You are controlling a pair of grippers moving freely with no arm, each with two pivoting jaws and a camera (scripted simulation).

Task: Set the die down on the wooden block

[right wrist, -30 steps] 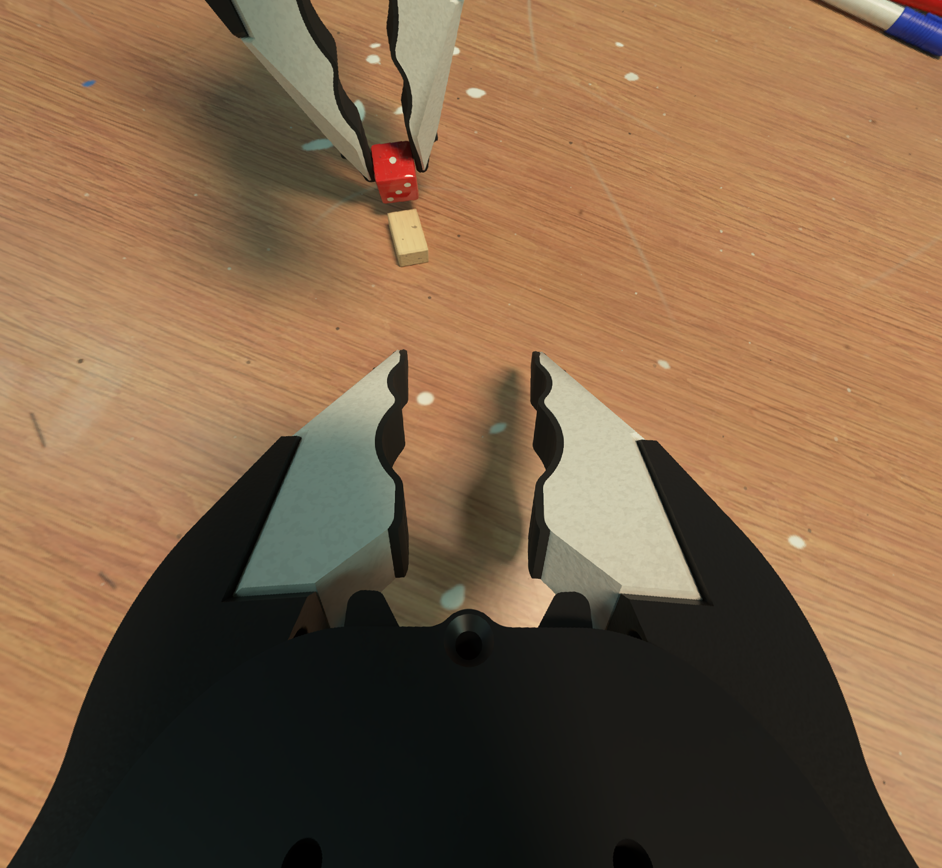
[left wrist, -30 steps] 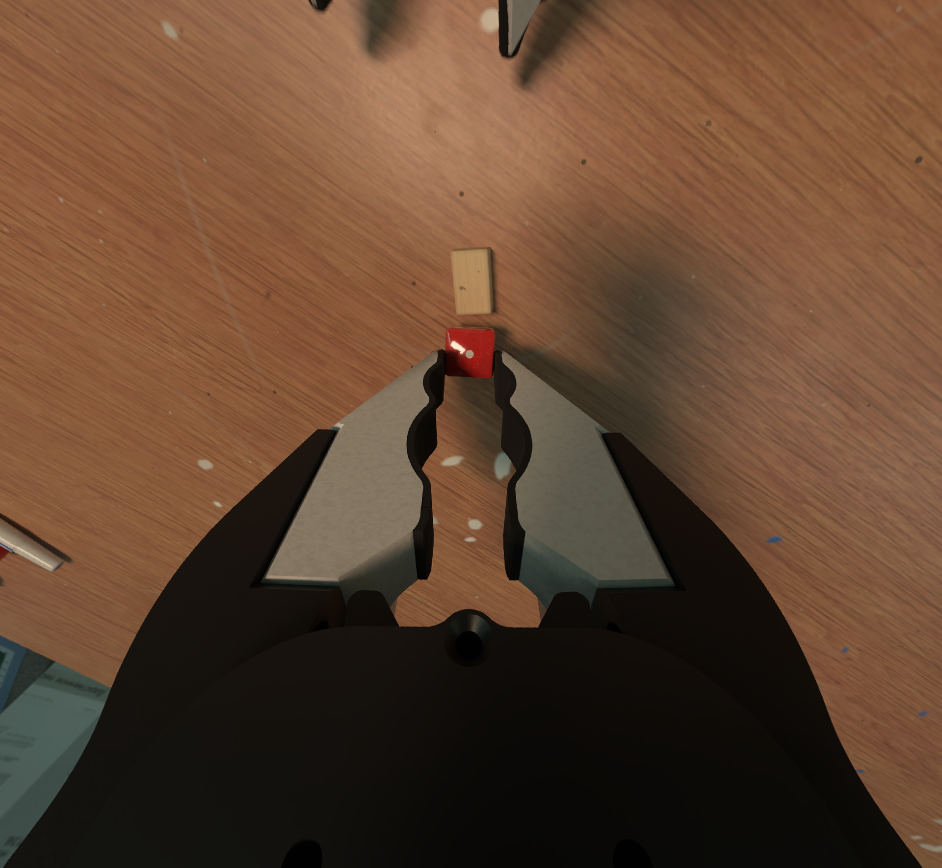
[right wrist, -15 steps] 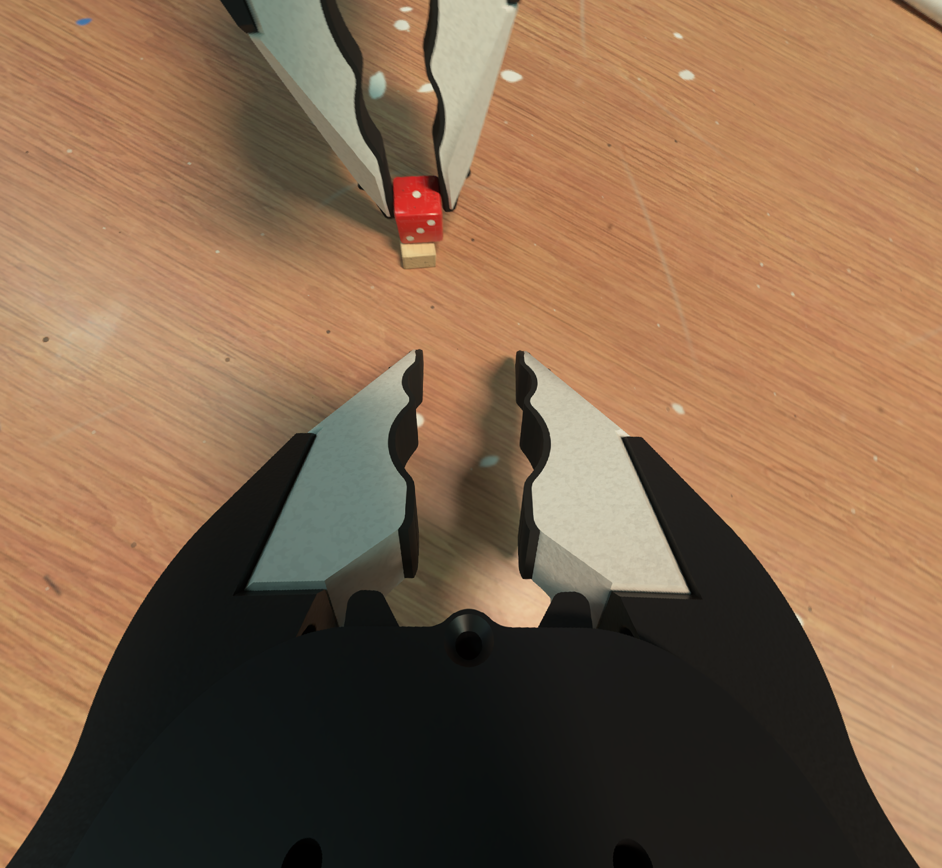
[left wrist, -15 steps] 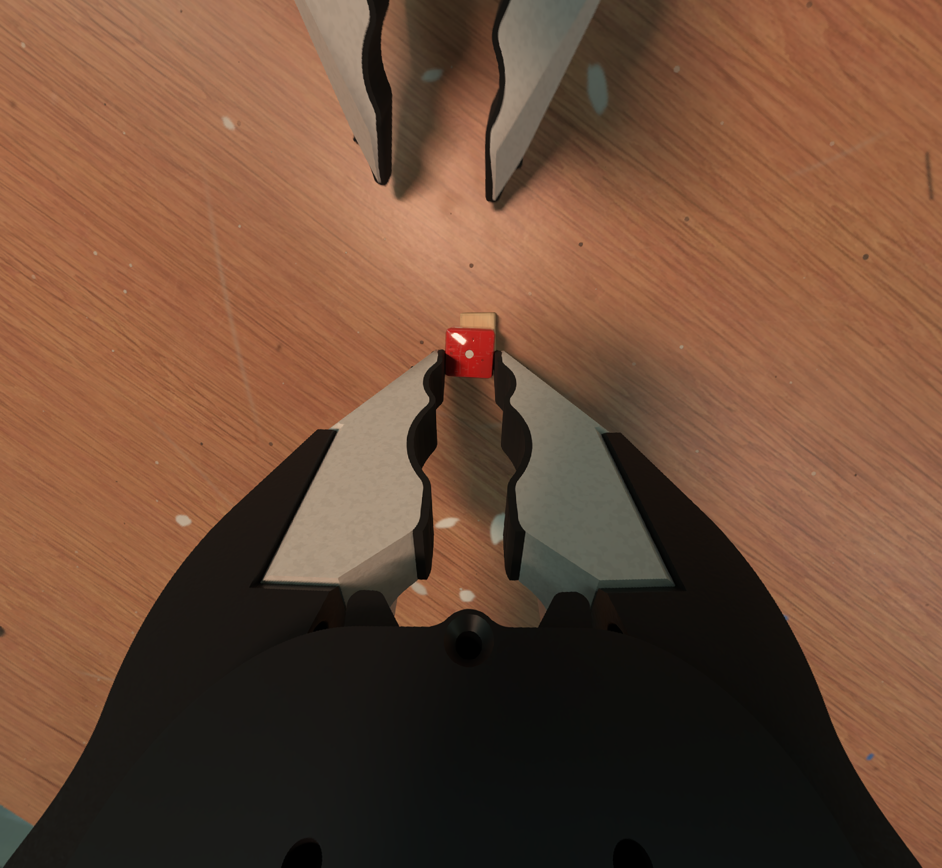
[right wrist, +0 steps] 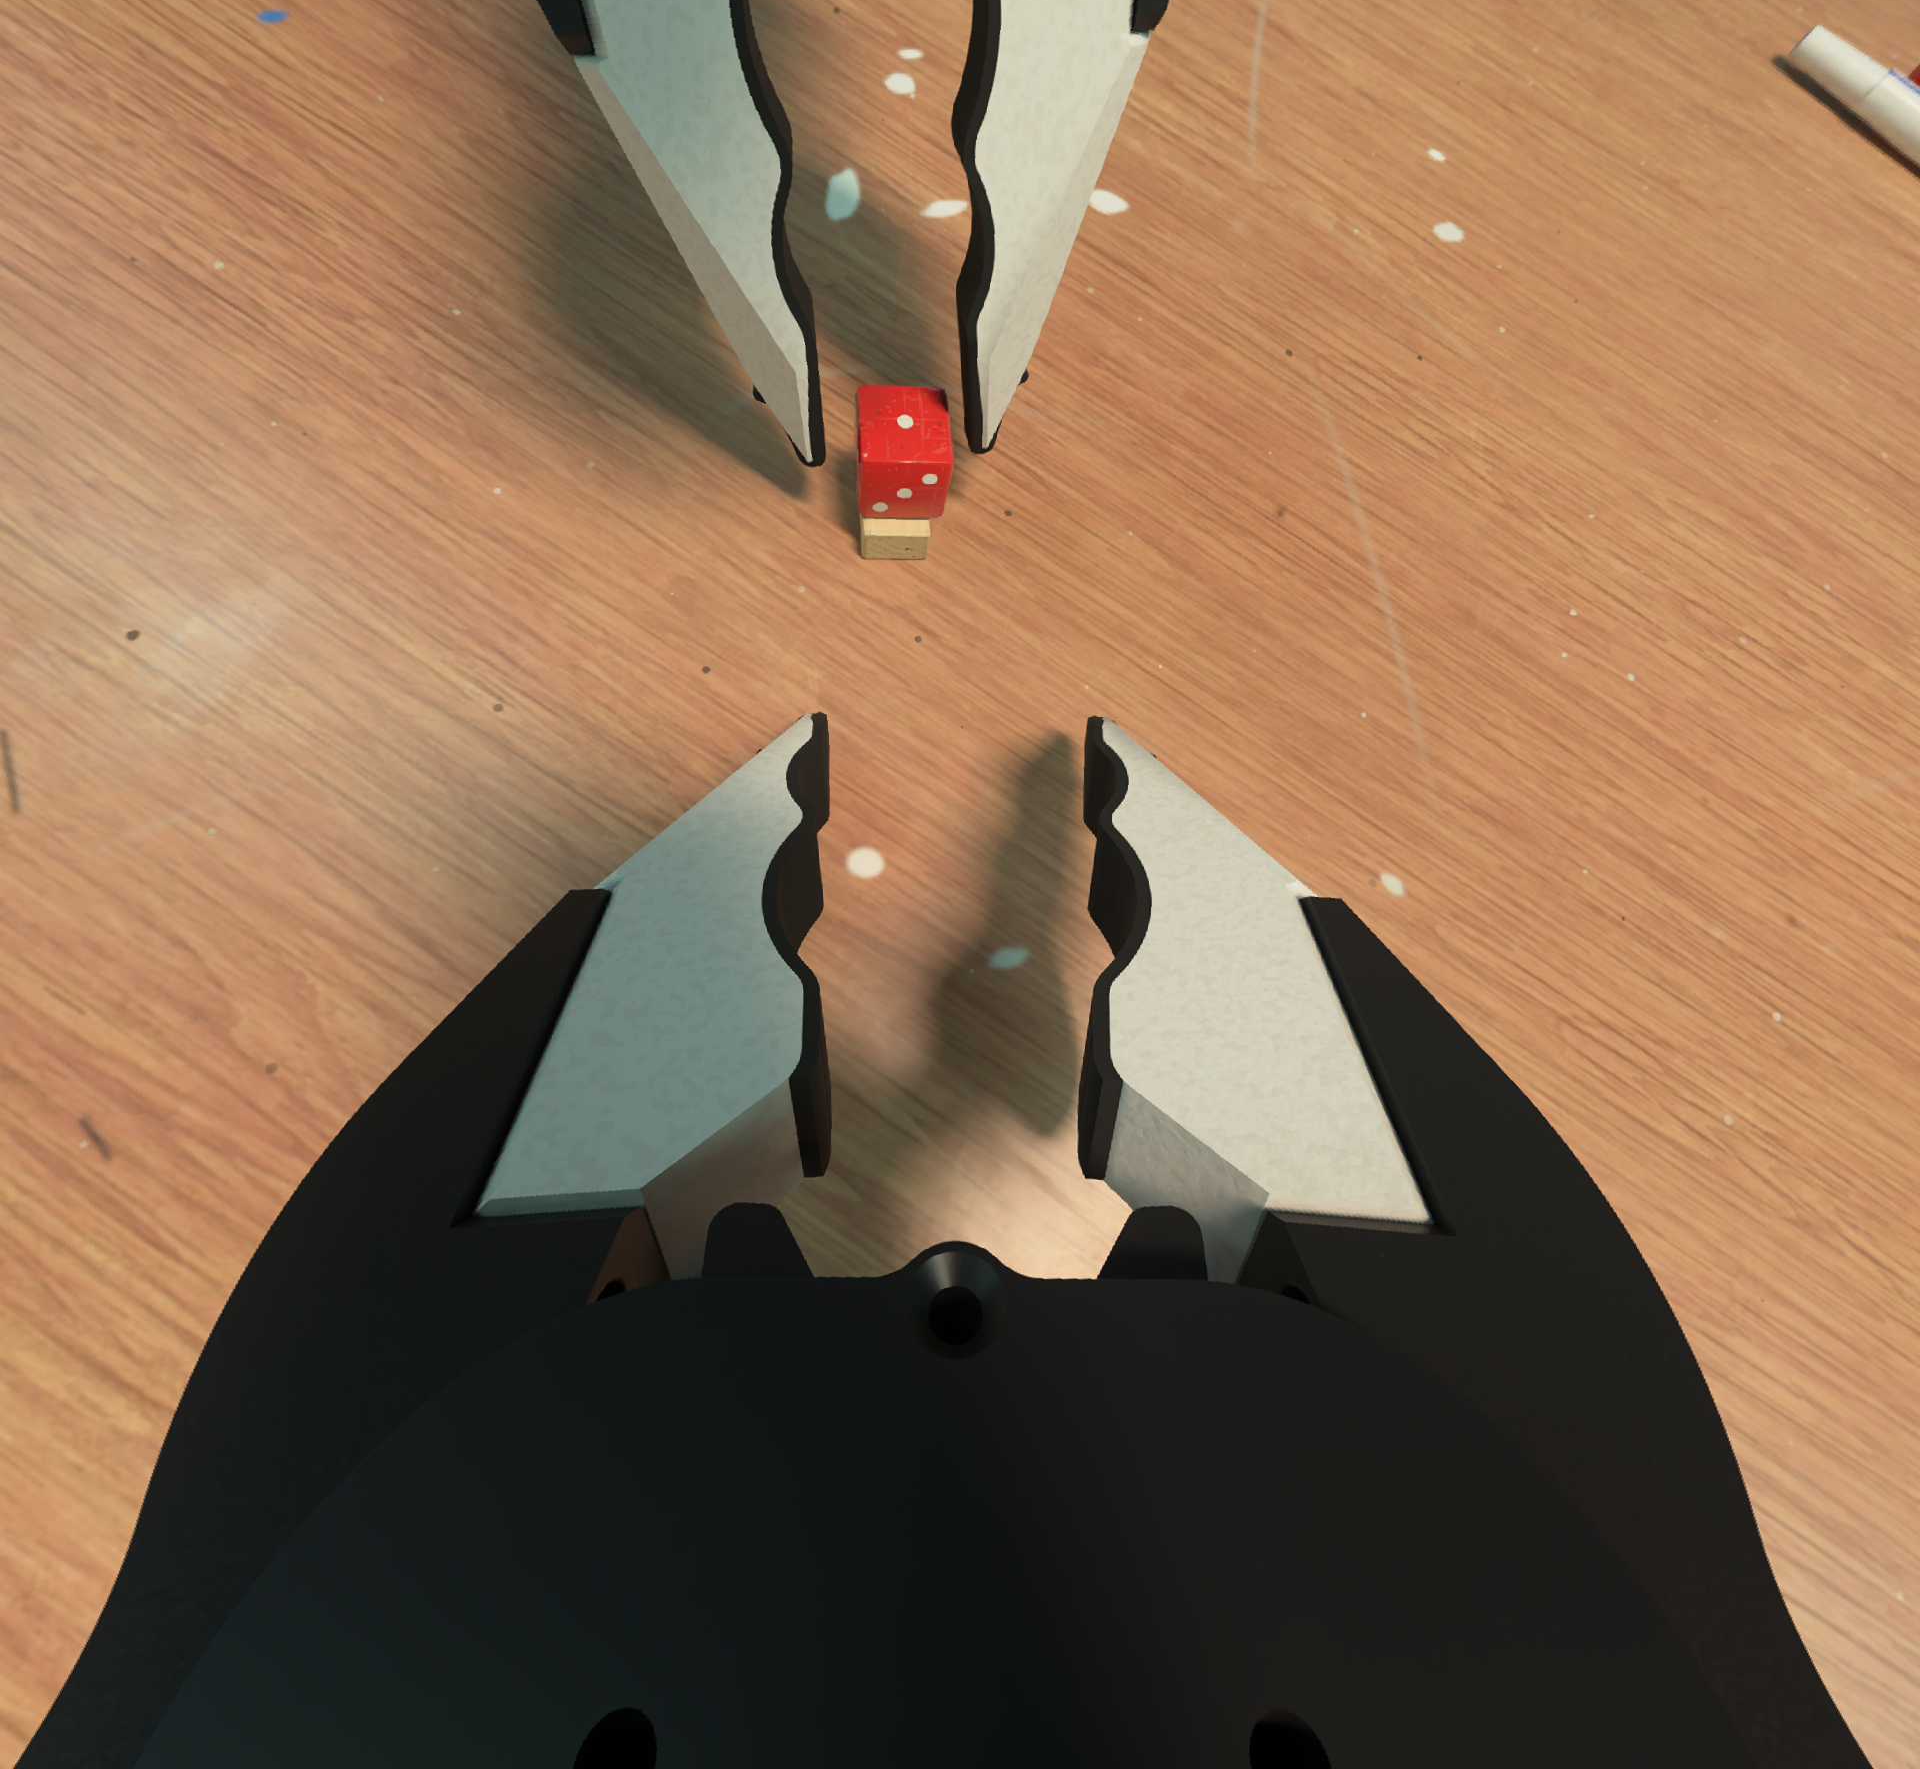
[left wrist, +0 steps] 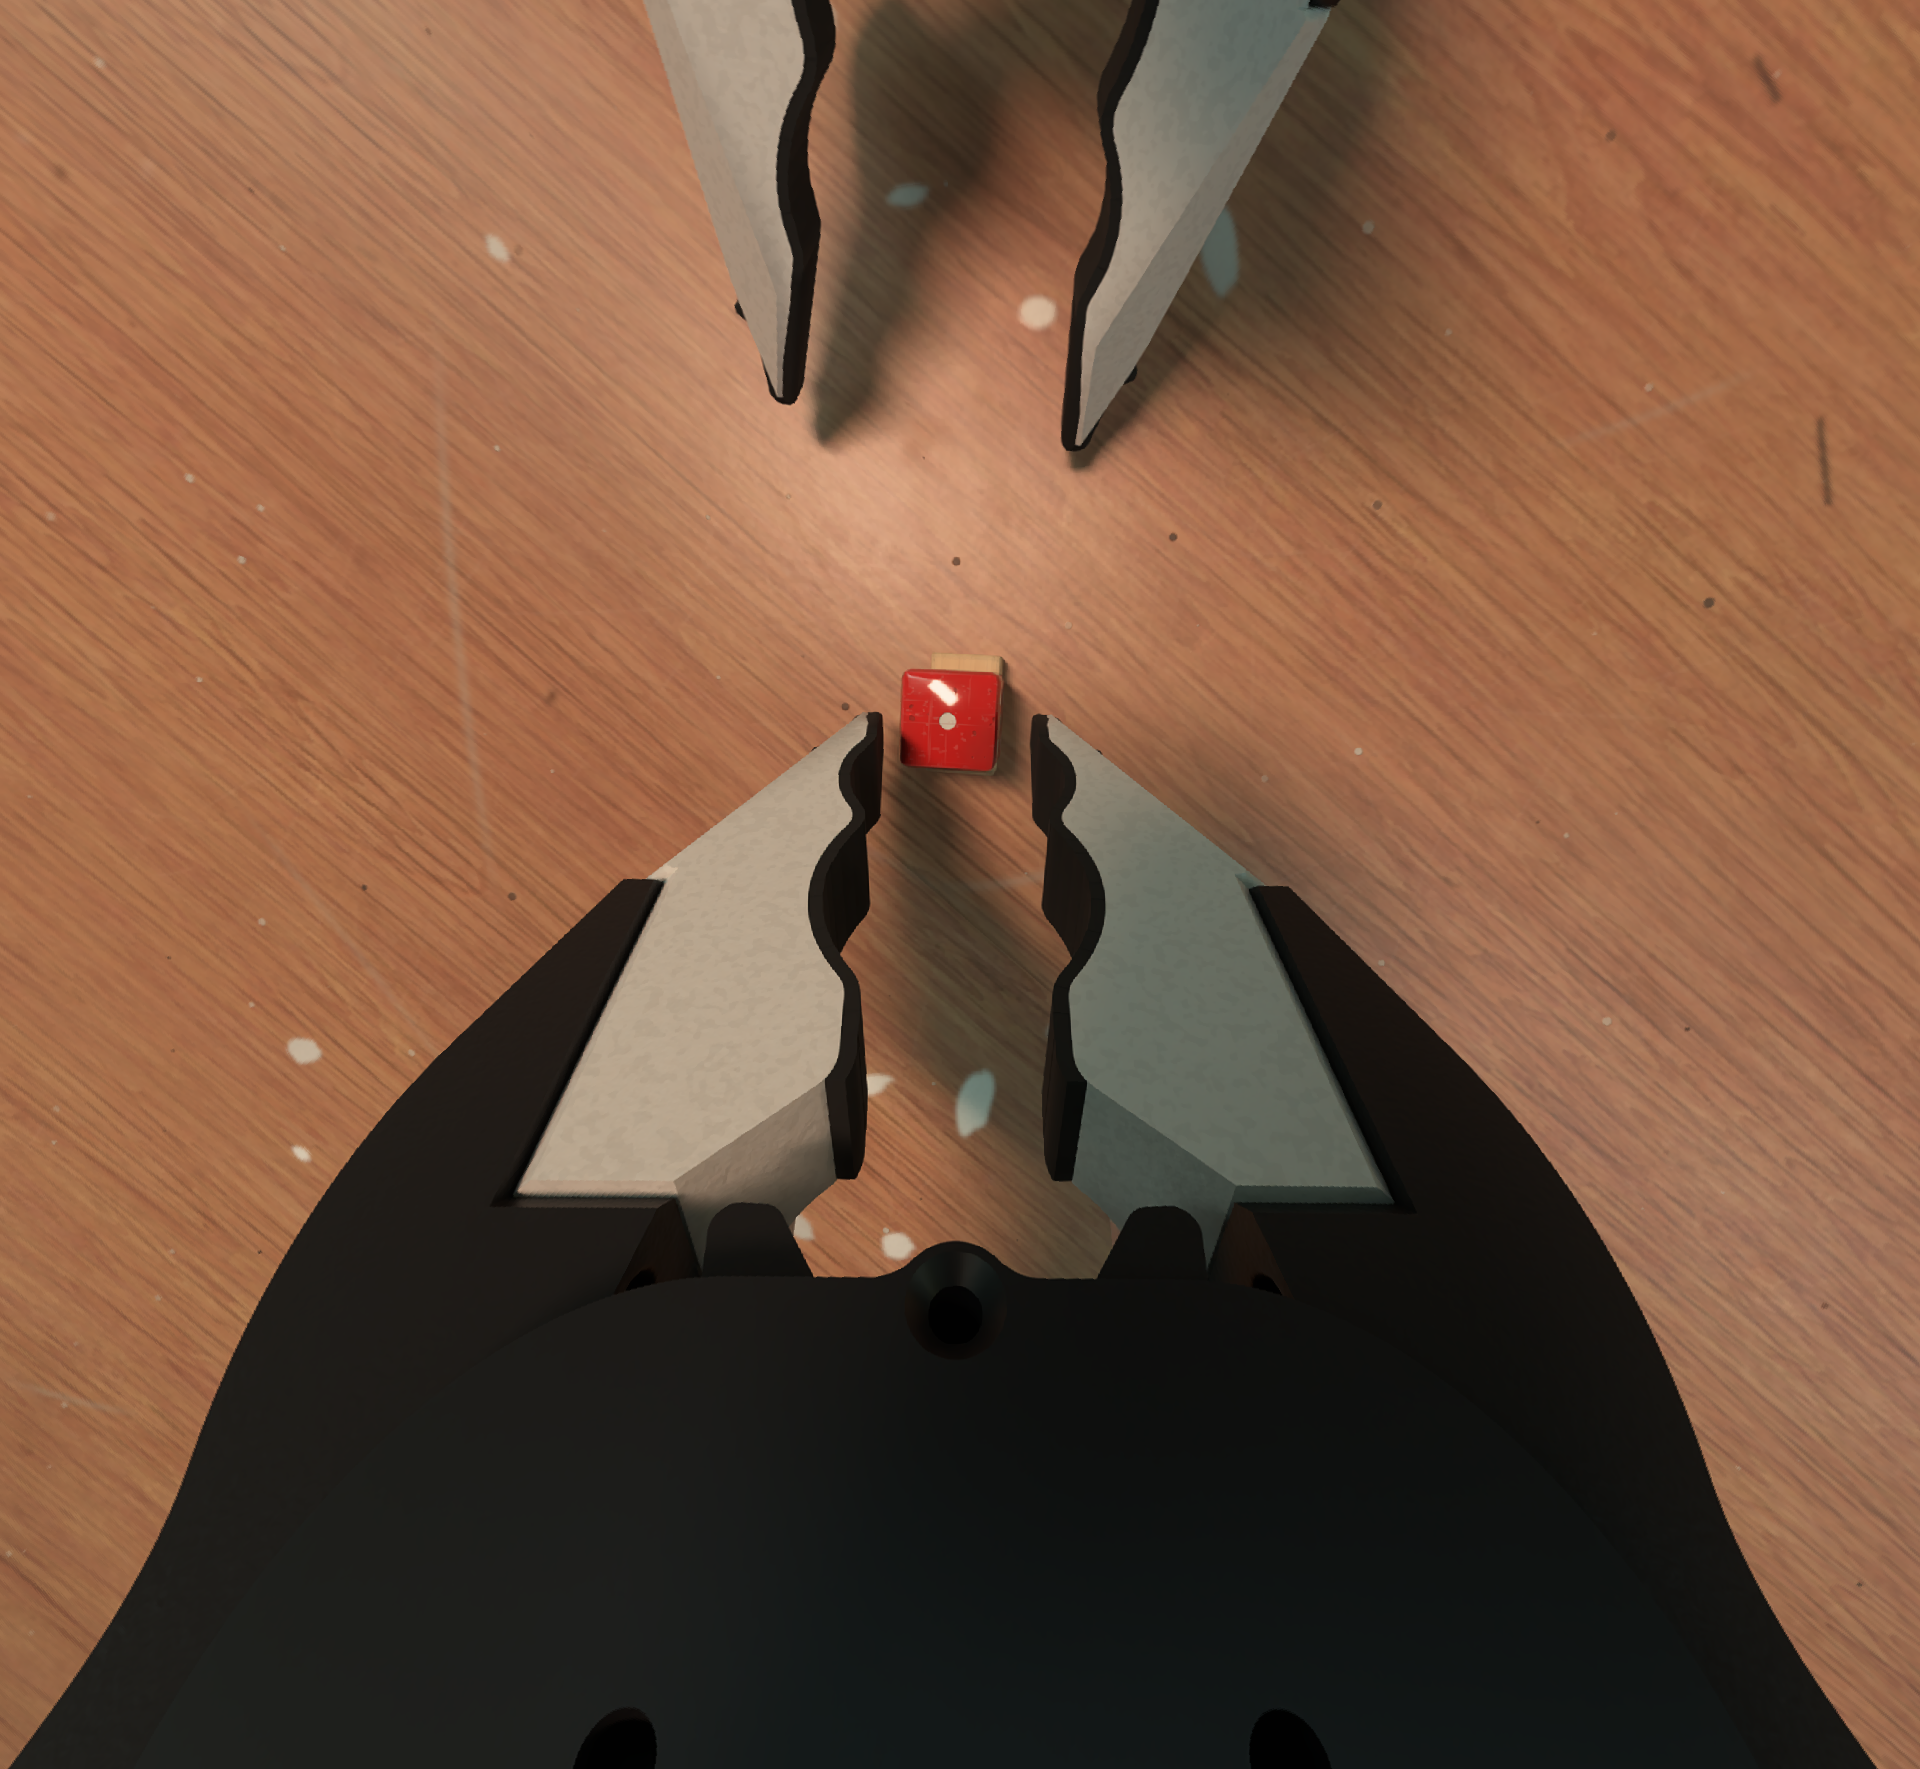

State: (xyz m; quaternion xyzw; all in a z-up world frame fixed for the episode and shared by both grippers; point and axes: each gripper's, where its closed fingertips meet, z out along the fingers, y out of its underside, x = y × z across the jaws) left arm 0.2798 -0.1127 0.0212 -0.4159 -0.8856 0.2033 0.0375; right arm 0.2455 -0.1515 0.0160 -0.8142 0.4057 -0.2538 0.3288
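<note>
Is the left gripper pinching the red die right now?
Apart. The left wrist view shows table on both sides of the red die, between it and the left gripper fingertips.

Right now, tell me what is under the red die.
The red die sits on the wooden block, which lies on the table. Only the block's near end shows; the die covers the rest of its top. The left gripper is open, clear of the die.

red die (right wrist: 902,452) atop wooden block (right wrist: 894,539)
</note>
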